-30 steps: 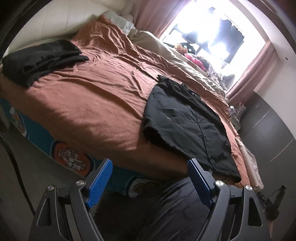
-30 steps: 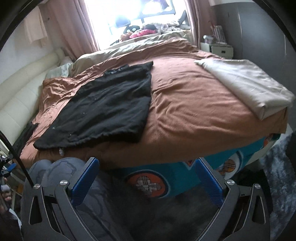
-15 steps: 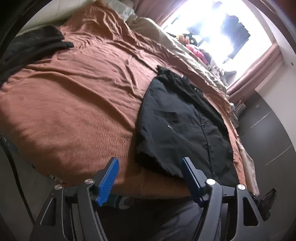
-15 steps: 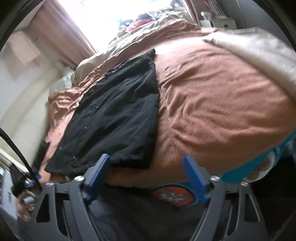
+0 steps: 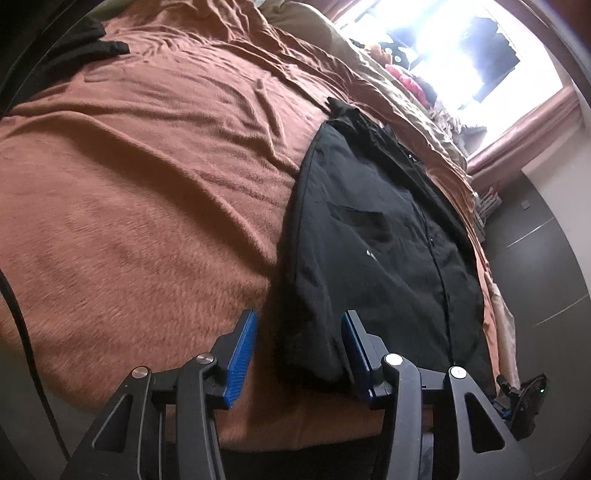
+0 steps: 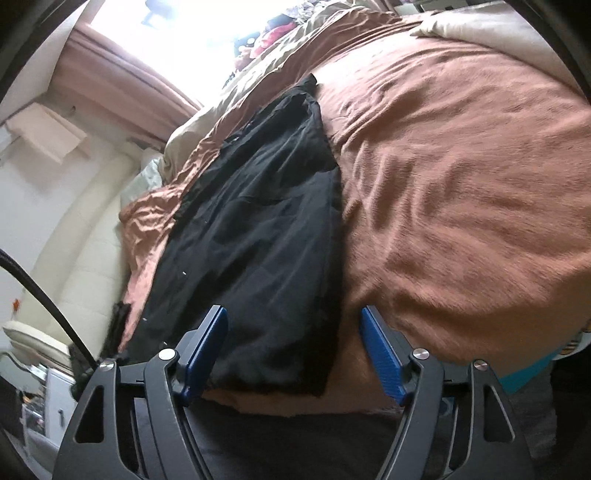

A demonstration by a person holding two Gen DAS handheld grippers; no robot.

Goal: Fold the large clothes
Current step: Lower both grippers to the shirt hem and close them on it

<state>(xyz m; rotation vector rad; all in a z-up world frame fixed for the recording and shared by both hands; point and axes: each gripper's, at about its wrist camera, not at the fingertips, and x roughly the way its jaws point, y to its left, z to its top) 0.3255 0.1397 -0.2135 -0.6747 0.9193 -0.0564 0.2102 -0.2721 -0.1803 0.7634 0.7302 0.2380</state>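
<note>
A black shirt is lying flat on the brown blanket of the bed, its hem sitting at the near edge and its collar reaching toward the bright window at the far side. In the left wrist view a wide stretch of bare blanket is spreading out to the left of the shirt, with a dark pile of clothes lying far off at the top left corner. In the right wrist view open blanket is running to the right of the shirt, up to a beige folded cloth at the far right.

The left tool is closing, its blue pads standing apart around the near left corner of the hem, not yet pressing it. The right tool is also narrowing, its pads wider apart and straddling the near right corner of the hem, with the cloth between them but not pinched.
</note>
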